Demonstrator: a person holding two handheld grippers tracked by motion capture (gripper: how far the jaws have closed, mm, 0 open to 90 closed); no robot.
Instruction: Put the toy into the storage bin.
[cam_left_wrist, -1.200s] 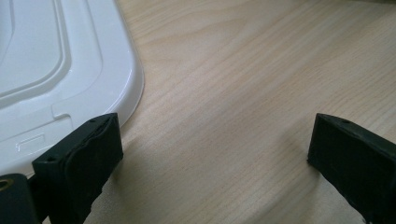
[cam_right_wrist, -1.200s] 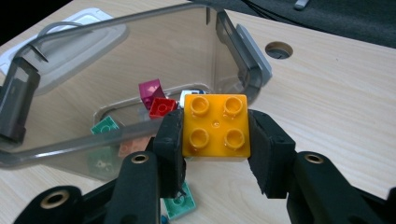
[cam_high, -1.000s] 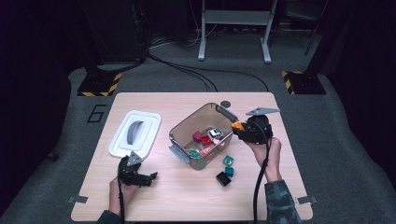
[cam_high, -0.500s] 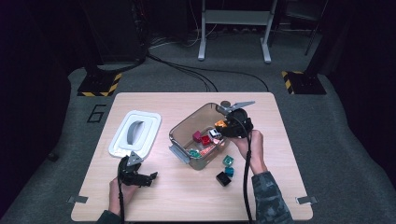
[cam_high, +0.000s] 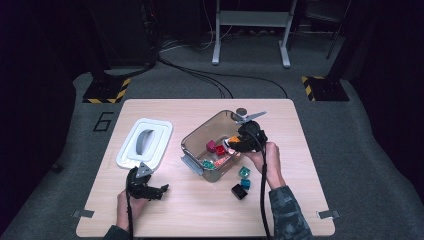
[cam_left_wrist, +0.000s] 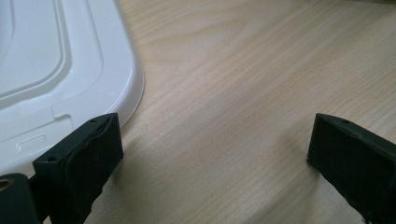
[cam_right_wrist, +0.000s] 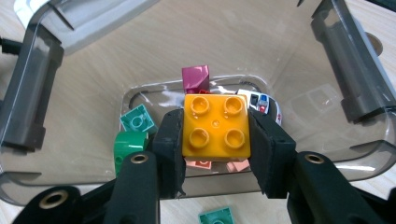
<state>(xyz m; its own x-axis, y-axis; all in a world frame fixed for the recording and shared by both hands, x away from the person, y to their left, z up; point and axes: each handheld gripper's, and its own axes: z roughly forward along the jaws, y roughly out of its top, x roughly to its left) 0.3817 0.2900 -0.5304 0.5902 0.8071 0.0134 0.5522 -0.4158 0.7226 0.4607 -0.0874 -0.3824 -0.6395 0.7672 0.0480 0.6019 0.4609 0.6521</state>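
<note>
Swinging in over the clear bin (cam_right_wrist: 42, 88), right gripper (cam_right_wrist: 215, 135) clamps the orange brick (cam_right_wrist: 215, 125), ready to drop; left gripper (cam_left_wrist: 210, 154) idles wide open.

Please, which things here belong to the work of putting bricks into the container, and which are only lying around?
Part of the job:
- orange brick, clamped in the right gripper
- clear bin with bricks inside
- teal brick, blue brick and black brick on the table

Lying about:
- white lid
- left gripper, open, resting beside the lid
</note>
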